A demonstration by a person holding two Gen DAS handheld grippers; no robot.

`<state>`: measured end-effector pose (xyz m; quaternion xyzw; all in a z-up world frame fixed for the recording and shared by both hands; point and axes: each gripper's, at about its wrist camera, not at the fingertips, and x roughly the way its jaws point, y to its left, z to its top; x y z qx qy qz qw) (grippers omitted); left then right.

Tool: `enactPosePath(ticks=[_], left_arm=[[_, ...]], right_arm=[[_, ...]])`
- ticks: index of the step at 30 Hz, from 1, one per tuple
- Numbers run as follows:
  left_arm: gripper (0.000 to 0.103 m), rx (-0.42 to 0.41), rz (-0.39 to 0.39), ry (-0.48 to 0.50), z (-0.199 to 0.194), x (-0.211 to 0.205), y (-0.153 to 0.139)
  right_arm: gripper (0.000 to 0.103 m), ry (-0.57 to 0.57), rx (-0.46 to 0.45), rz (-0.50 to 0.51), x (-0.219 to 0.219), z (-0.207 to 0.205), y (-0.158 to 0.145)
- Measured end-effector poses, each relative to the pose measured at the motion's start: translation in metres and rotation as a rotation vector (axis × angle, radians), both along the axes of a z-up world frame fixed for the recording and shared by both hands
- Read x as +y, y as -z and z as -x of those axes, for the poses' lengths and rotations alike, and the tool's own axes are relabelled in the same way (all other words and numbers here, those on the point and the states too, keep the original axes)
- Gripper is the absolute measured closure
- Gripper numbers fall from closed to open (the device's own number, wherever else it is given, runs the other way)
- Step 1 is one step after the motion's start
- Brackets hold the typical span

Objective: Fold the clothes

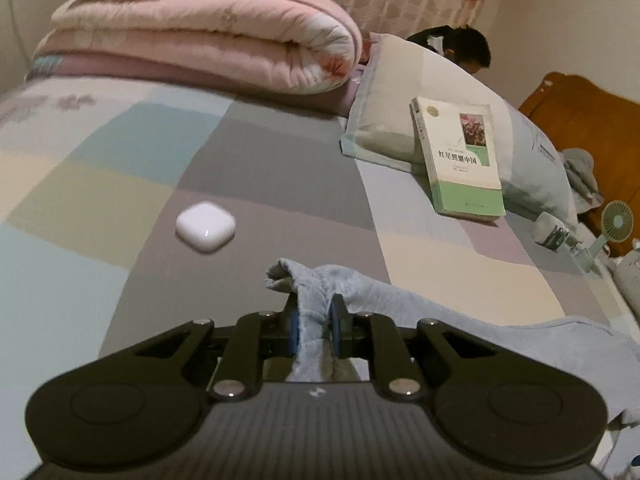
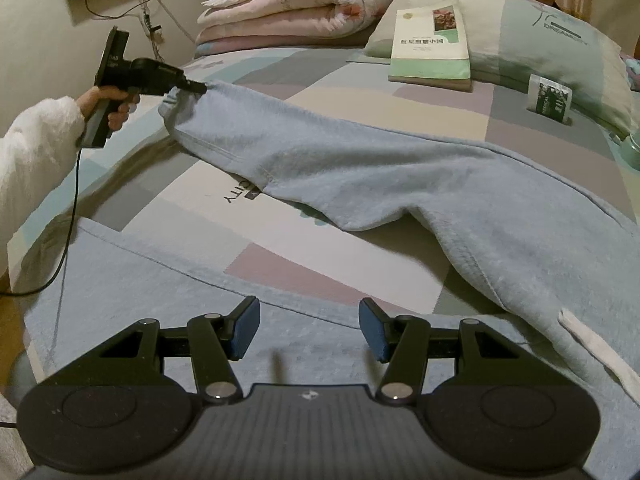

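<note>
Two views: the left wrist first, then the right wrist.
Left wrist, grip: the left gripper (image 1: 314, 322) has its fingers (image 1: 291, 330) closed nearly together on a bunched end of the light blue garment (image 1: 400, 300); the cloth is pinched between the blue pads and a tuft of cuff pokes out past the tips.
Left wrist, garment: from the pinch the fabric trails off to the right across the bed (image 1: 120, 184).
Left wrist, surroundings: a small white case (image 1: 205, 227) lies on the bedspread well ahead of the fingers, a book (image 1: 460, 160) leans on a pillow (image 1: 392, 92), and a folded pink quilt (image 1: 200, 48) sits at the far end.
Right wrist, grip: the right gripper (image 2: 308, 328) holds nothing; its fingers (image 2: 244, 330) stand roughly half open above the near part of the garment, not pressing on it.
Right wrist, garment: the light blue garment (image 2: 360, 168) lies spread over the bed (image 2: 340, 276), one long leg or sleeve reaching toward the far left, where the left gripper (image 2: 198, 87) pinches its end; a white drawstring (image 2: 600, 356) lies at the near right.
Right wrist, person: a hand (image 2: 108, 106) in a white fleecy sleeve holds that tool.
Step in hand: judged to be the first fold, with the cuff end caught and lifted.
Next move: likely carry the held end over onto the body of the garment, edges aligned, while the free fingers pin or smooth the near cloth.
</note>
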<state>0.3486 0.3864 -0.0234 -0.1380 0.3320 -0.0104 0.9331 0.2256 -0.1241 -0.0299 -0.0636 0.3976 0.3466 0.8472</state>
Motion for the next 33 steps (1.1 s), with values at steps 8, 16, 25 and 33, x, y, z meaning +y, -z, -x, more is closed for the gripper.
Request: enactPosePath(ticks=[8, 16, 25, 33], left_arm=[[0.09, 0.049, -0.01, -0.085, -0.007, 0.015, 0.008], [0.075, 0.06, -0.112, -0.143, -0.02, 0.002, 0.005], [0.063, 0.056, -0.173, -0.086, 0.005, -0.021, -0.004], [0.053, 0.122, -0.183, 0.2, 0.02, -0.098, 0.028]], right_arm=[[0.043, 0.012, 0.015, -0.004, -0.006, -0.006, 0.008], [0.042, 0.008, 0.039, -0.006, -0.007, -0.004, 0.013], [0.038, 0.001, 0.042, -0.022, -0.008, -0.003, 0.011], [0.038, -0.012, 0.04, -0.02, -0.002, 0.001, 0.008]])
